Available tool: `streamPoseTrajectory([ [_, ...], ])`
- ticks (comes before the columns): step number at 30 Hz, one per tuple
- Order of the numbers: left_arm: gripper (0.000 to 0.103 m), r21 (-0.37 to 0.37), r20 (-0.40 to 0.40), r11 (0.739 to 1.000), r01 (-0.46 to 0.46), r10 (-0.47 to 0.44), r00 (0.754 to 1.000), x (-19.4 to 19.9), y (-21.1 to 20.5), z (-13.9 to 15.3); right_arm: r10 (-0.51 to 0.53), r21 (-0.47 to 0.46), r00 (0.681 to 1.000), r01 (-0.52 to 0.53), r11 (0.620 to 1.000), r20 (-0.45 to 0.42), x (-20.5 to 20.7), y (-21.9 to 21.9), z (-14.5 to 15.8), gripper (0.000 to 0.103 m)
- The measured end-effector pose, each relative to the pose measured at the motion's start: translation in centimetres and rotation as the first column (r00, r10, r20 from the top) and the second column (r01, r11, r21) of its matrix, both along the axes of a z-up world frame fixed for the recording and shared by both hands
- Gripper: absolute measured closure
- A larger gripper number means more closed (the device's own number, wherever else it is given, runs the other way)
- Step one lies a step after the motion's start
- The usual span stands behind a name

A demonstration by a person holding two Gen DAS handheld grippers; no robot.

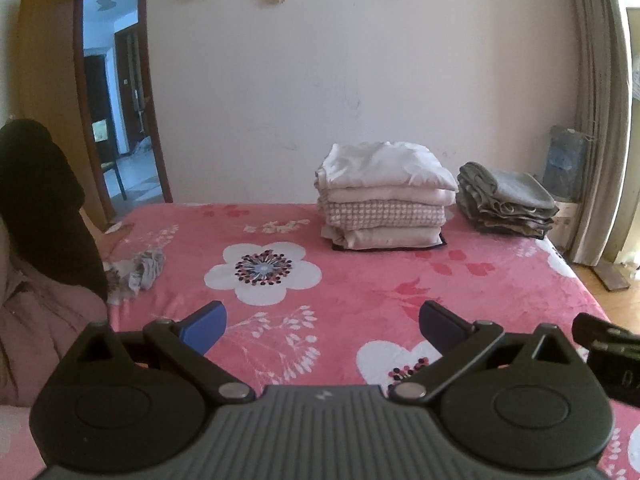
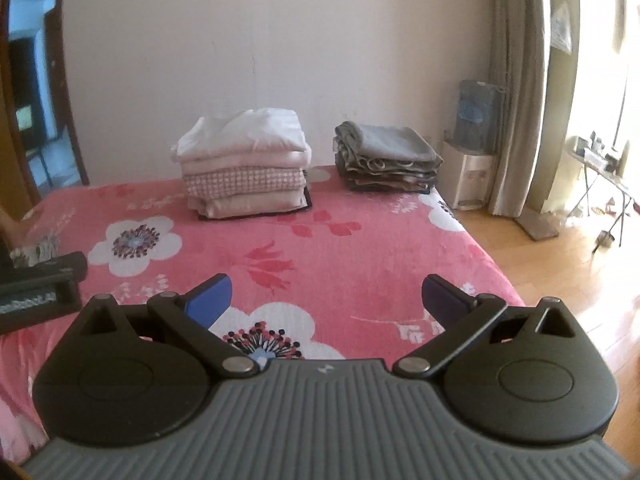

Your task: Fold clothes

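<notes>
Two folded stacks, a pale pile [image 1: 386, 196] and a grey pile [image 1: 506, 200], sit along the bed's [image 1: 360, 280] far edge. One crumpled garment [image 1: 138, 274] waits near the left edge, seemingly the last. Both tongs, left [image 1: 322, 324] and right [image 2: 326, 298], hover spread and empty.

- The right gripper [image 2: 326, 300] hovers above the pink floral bed [image 2: 360, 248], jaws spread wide, holding nothing.
- A pale folded stack [image 2: 244, 164] and a grey folded stack [image 2: 386, 158] sit apart along the bed's far edge.
</notes>
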State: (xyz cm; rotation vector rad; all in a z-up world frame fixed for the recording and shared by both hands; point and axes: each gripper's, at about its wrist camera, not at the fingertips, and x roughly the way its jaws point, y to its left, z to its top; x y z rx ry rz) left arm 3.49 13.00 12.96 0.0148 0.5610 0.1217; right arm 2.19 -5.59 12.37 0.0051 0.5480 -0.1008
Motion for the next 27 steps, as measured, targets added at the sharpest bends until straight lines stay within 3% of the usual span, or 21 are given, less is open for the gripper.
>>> streamPoseTrajectory([
  [4,0.0,-0.057,-0.009,0.998,0.011,-0.011,1.0,-0.3,0.6,0.5,0.005,-0.081,1.0,-0.005,0.997,-0.002,-0.1,1.3,0.2,0.001],
  [11,0.0,-0.109,-0.033,0.993,0.043,-0.047,0.998,-1.3,1.0,0.2,0.008,-0.068,0.999,-0.01,0.998,-0.037,-0.2,2.4,-0.4,0.001],
  [18,0.0,-0.07,-0.05,0.998,0.003,-0.007,0.999,-1.4,0.7,0.4,-0.016,-0.048,1.0,0.016,0.999,-0.01,-0.8,2.4,-0.4,0.001],
  [27,0.0,-0.017,-0.014,0.999,-0.035,0.035,0.999,-1.7,-0.2,1.6,-0.027,-0.075,0.999,0.025,0.997,-0.028,-0.9,2.0,-0.2,0.001],
])
